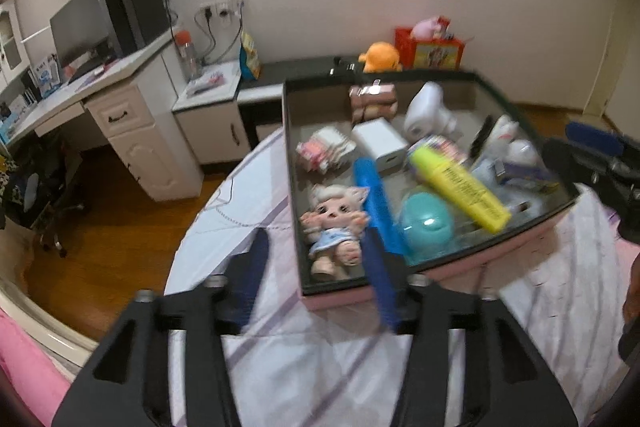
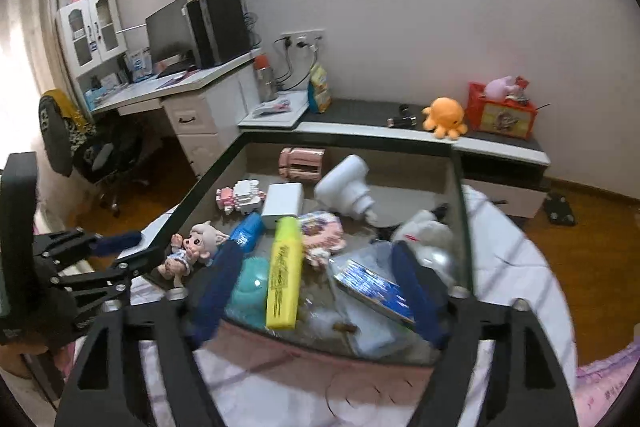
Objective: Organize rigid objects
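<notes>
Both the left gripper (image 1: 320, 247) and right gripper (image 2: 320, 267) gape empty above the crowded box (image 2: 464, 227). Just ahead, the yellow highlighter (image 2: 284, 271) lies propped on clutter — a careless dip could jostle neighbours.

a: the box (image 2: 320, 359) — what colour?
b: pink outside, dark rim, grey-brown inside. the bed sheet (image 1: 320, 367) under it is white with pale purple stripes.
a: and the things in the box?
b: a bright yellow highlighter (image 2: 285, 273) with dark lettering, a teal case (image 2: 250, 287), a blue tube (image 1: 370, 187), a white charger block (image 2: 282, 205), and a doll (image 1: 336, 227) with white hair and a light blue dress.
a: upper right of the right wrist frame?
b: an orange plush octopus (image 2: 445, 117) beside a red box (image 2: 502, 115), on a dark worktop (image 2: 360, 109).
</notes>
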`<state>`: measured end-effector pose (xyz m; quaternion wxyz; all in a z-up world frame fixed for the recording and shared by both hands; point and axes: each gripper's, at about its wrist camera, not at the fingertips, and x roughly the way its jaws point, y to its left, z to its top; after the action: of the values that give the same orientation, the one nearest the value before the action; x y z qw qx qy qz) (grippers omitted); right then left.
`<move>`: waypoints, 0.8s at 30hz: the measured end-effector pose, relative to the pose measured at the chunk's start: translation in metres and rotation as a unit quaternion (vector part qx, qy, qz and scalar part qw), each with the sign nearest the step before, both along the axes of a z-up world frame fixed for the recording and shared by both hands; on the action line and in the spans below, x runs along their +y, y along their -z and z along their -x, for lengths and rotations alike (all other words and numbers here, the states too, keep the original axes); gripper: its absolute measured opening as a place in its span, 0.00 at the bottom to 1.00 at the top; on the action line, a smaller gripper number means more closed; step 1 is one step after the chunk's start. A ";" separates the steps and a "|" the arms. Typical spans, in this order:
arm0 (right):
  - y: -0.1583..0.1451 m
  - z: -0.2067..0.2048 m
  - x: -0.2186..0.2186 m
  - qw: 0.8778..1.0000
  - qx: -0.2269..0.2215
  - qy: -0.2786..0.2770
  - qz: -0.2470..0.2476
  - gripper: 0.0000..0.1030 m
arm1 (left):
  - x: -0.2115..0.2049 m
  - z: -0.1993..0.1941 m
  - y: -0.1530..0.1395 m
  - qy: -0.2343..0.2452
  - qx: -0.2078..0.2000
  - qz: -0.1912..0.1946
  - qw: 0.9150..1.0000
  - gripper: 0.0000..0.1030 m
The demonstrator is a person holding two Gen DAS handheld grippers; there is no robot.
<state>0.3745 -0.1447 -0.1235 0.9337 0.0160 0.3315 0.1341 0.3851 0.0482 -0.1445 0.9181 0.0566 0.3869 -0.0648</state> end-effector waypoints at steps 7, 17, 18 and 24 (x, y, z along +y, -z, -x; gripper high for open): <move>-0.026 0.056 -0.016 0.998 -0.041 0.044 0.010 0.97 | -0.013 0.051 -0.045 -0.008 -0.085 0.018 0.996 1.00; -0.054 0.143 -0.016 0.991 -0.112 0.066 0.012 1.00 | -0.037 0.144 -0.083 0.002 -0.162 0.027 0.986 1.00; -0.055 0.154 -0.016 0.991 -0.119 0.067 0.015 1.00 | -0.039 0.154 -0.086 0.004 -0.172 0.026 0.985 1.00; -0.069 0.204 -0.018 0.984 -0.158 0.081 0.019 1.00 | -0.049 0.207 -0.104 0.008 -0.221 0.016 0.975 1.00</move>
<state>0.1708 -0.1623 -0.0547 0.9823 0.0035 0.1797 0.0528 0.1783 -0.0007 -0.0406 0.9811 0.0578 0.1730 -0.0638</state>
